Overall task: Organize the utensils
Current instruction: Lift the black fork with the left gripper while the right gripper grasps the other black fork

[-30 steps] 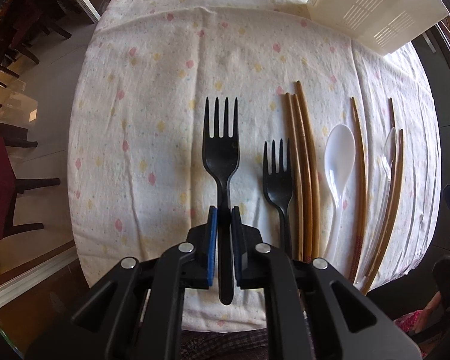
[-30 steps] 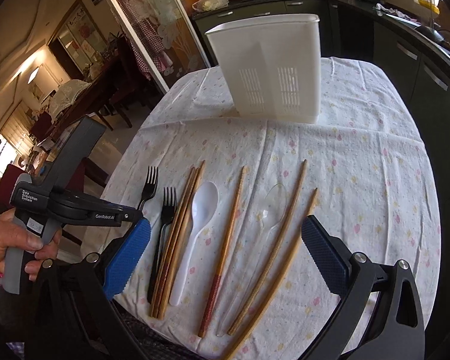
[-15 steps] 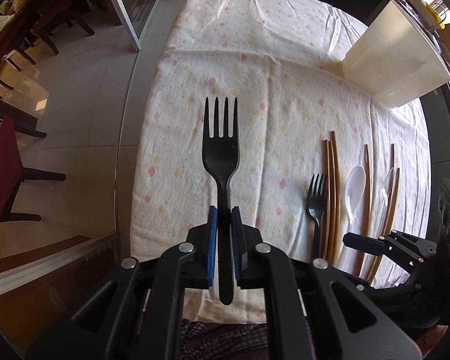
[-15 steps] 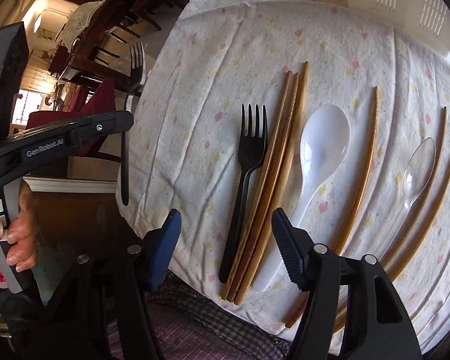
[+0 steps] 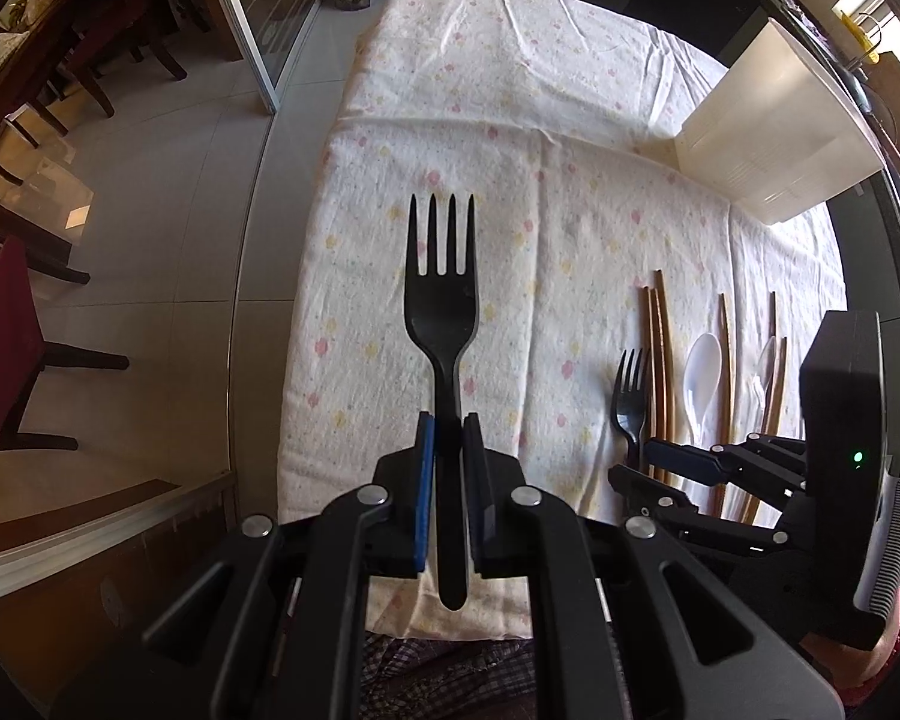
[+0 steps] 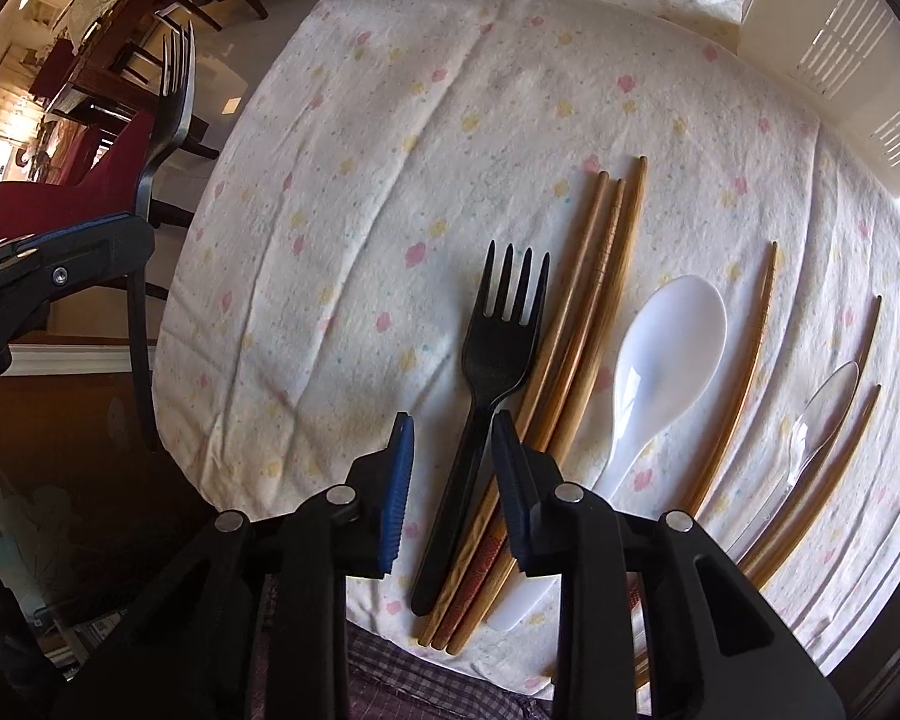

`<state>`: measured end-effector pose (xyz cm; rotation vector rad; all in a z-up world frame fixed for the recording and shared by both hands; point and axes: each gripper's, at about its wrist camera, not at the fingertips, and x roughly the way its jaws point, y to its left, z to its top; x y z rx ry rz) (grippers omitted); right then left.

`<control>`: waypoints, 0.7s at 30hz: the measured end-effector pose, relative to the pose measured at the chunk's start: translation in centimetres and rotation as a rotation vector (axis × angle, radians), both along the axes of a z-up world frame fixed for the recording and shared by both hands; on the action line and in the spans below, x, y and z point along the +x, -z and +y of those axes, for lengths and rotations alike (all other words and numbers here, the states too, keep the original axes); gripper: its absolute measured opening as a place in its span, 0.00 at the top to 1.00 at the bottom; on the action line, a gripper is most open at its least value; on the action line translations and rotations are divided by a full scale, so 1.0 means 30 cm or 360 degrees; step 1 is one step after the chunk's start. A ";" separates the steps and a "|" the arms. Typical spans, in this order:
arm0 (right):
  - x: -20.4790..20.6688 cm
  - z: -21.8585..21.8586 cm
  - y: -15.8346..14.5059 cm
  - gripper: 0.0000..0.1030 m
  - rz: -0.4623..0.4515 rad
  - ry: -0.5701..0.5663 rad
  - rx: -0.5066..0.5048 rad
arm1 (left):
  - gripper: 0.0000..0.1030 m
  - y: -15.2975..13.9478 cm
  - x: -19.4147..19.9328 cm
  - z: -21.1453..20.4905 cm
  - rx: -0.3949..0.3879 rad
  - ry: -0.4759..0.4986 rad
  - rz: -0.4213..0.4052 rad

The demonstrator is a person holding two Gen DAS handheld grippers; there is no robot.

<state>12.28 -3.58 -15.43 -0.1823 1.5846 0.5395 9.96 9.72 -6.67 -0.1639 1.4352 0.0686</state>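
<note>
The black fork (image 5: pixel 442 312) you hold is lifted clear of the counter (image 5: pixel 510 138), tines forward, its handle clenched in your left tongs (image 5: pixel 448 429). A second black fork (image 6: pixel 491 360) lies on the spotted cloth near the front edge, touching a bundle of three wooden chopsticks (image 6: pixel 588 324) on its right. Your right tongs (image 6: pixel 453 438) straddle that fork's handle, parted, the pads not touching it. Beyond the chopsticks lie a white spoon (image 6: pixel 660 360), a single chopstick (image 6: pixel 744 372), a clear spoon (image 6: pixel 822 414) and two more chopsticks (image 6: pixel 834 450). A white slotted utensil holder (image 6: pixel 840 48) stands at the far right of the counter.
</note>
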 end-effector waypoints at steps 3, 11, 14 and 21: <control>-0.012 0.018 0.016 0.77 0.0001 -0.0003 -0.0059 | 0.91 -0.001 0.008 -0.010 -0.0005 0.0017 -0.0008; -0.045 0.148 0.046 0.87 -0.0125 -0.0073 -0.0280 | 0.91 -0.020 0.016 -0.024 -0.0007 0.0043 -0.0034; -0.044 0.142 0.047 0.89 -0.0134 -0.0037 -0.0225 | 0.91 -0.031 0.017 -0.030 -0.0010 0.0059 -0.0050; -0.041 0.027 -0.019 0.90 -0.0182 0.0118 0.0136 | 0.91 -0.039 0.028 -0.041 -0.0015 0.0080 -0.0069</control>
